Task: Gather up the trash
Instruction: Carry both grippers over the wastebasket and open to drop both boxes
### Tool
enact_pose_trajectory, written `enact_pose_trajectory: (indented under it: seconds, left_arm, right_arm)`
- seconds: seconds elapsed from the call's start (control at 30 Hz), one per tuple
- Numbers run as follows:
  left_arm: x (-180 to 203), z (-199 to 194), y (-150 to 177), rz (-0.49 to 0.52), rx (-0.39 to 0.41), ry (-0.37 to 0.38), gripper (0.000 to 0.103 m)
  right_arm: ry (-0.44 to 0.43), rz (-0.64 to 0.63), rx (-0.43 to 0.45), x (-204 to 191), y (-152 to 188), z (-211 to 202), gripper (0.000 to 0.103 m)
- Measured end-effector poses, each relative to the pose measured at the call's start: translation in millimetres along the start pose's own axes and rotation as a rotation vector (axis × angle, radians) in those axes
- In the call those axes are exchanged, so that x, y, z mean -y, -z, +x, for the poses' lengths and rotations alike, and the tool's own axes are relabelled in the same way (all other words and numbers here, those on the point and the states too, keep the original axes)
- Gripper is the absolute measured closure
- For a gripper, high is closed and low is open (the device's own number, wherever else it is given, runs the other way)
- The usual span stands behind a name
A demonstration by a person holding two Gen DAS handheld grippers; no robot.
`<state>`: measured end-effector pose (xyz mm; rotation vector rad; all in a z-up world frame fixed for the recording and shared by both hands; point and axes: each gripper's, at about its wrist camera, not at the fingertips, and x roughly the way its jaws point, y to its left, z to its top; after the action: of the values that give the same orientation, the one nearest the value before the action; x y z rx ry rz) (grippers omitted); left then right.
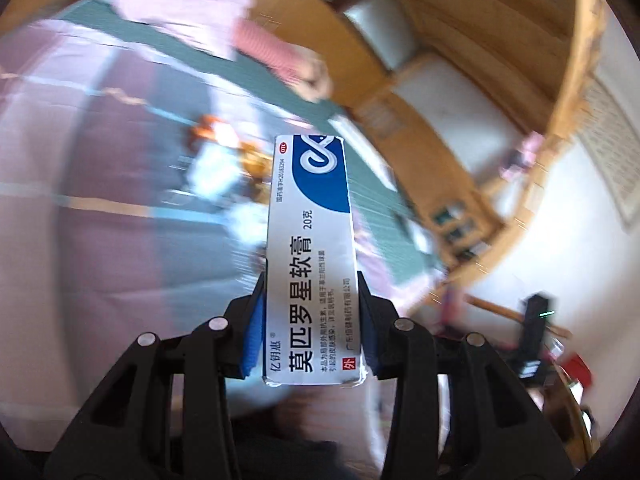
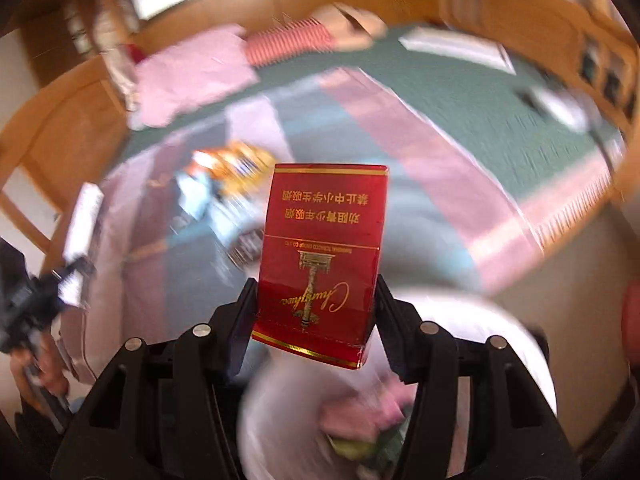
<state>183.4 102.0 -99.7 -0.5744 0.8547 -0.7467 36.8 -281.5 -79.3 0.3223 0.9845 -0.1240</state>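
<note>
The ointment box (image 1: 310, 256) sits clamped between the two fingers of the left gripper (image 1: 311, 312), pointing straight out ahead of it. It is a long white carton with a blue corner bearing a looping white logo, and the print reads 莫匹罗星软膏, 20克, with 亿钥媅 in small characters near the held end, a red OTC oval at the far end and a red square with 外.

The right gripper (image 2: 316, 316) is closed on the sides of a red cigarette pack (image 2: 322, 256), held upright between its fingers. Seen from that side the lettering is upside down: a gold script "Chunghwa", a gold ornamental column, and two lines of gold Chinese warning text.

Below and just behind the pack is a white-lined bin (image 2: 500, 344), blurred, with pink and green scraps inside.

Farther off lies a bed with a striped pink, grey and blue cover (image 1: 100, 240) over a green blanket (image 2: 460, 92). A heap of orange and white wrappers (image 2: 232, 164) lies on the cover, too smeared to read. Pink cloth (image 2: 192, 72) is bunched at the far end, against wooden furniture (image 1: 460, 40).
</note>
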Motion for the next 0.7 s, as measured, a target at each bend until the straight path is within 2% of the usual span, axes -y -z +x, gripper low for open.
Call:
enact_pose_trajectory:
  seconds: [0.07, 0.13, 0.2, 0.3, 0.4, 0.47, 0.53, 0.57, 0.6, 0.7]
  left_arm:
    - [20.5, 12.5, 10.0, 0.036, -0.035, 0.076, 0.062]
    - [38.5, 24.2, 22.2, 0.073, -0.073, 0.120, 0.062]
    - [56.2, 39.3, 35.9, 0.114, -0.125, 0.143, 0.062]
    - [81.7, 62.0, 57.6, 0.175, -0.199, 0.164, 0.062]
    - [108.3, 87.2, 84.5, 0.232, -0.281, 0.195, 0.062]
    - [130.3, 112.8, 109.0, 0.275, -0.355, 0.228, 0.061]
    - [149.4, 140.1, 133.1, 0.336, -0.437, 0.216, 0.046]
    - [154.1, 148.7, 140.6, 0.359, -0.458, 0.194, 0.030]
    - [156.6, 152.8, 144.2, 0.378, -0.462, 0.162, 0.024]
    - [145.1, 139.5, 120.1, 0.335, -0.401, 0.123, 0.016]
  right_arm:
    - [0.032, 0.008, -0.063, 16.4, 20.9, 9.3, 0.043]
    - [0.044, 0.014, -0.139, 29.6, 41.2, 20.9, 0.039]
    - [0.035, 0.052, -0.156, 38.8, 50.2, 21.7, 0.033]
    - [0.040, 0.196, -0.034, 68.9, 44.9, -5.7, 0.025]
    - [0.033, 0.323, 0.050, 98.2, 36.5, -35.0, 0.023]
    - [0.030, 0.356, 0.105, 111.3, 33.7, -50.3, 0.023]
    - [0.050, 0.344, 0.142, 113.4, 32.4, -62.2, 0.023]
    - [0.055, 0.334, 0.152, 112.8, 31.4, -64.7, 0.023]
    - [0.058, 0.321, 0.160, 110.0, 29.8, -66.1, 0.022]
    - [0.060, 0.291, 0.172, 105.9, 21.4, -64.4, 0.022]
